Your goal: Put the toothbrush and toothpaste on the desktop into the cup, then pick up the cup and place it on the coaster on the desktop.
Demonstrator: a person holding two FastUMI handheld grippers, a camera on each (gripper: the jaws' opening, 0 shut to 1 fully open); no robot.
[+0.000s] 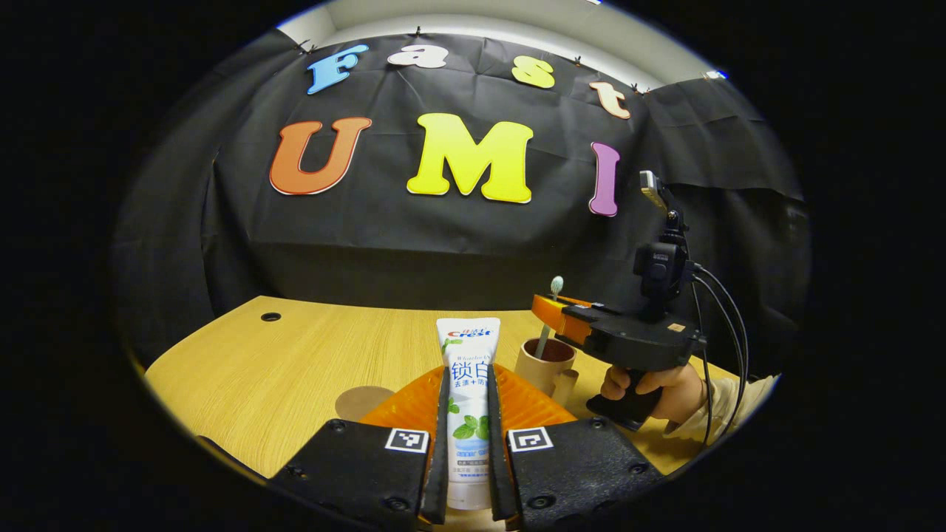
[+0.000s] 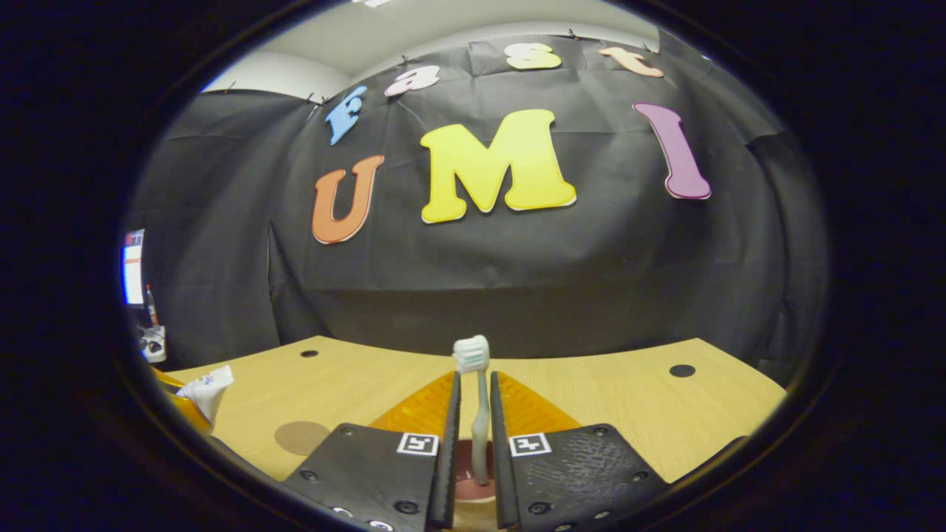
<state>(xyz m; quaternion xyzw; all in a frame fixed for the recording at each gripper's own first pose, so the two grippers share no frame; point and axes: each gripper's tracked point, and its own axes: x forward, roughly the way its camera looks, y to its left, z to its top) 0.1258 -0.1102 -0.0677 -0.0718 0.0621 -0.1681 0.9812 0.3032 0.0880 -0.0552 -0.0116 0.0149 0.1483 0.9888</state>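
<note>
My left gripper point(image 1: 468, 414) is shut on a white toothpaste tube point(image 1: 467, 369), which it holds upright above the desk. Ahead and to the right stands a tan cup point(image 1: 545, 362) with a toothbrush point(image 1: 550, 310) sticking up out of it. A hand holds my right gripper point(image 1: 550, 304) level at the brush's neck. In the right gripper view the toothbrush point(image 2: 480, 414) runs between my right gripper point(image 2: 474, 380) fingers with a slim gap at its left side, and its lower end is inside the cup point(image 2: 464, 462). A brown round coaster point(image 1: 362, 401) lies left of the cup.
The wooden desktop point(image 1: 295, 355) has a cable hole point(image 1: 270, 317) at its far left and another point(image 2: 681, 370) at the far right. The black cloth wall closes the back. The coaster point(image 2: 301, 437) and the toothpaste tube's end point(image 2: 208, 390) sit at the left in the right gripper view.
</note>
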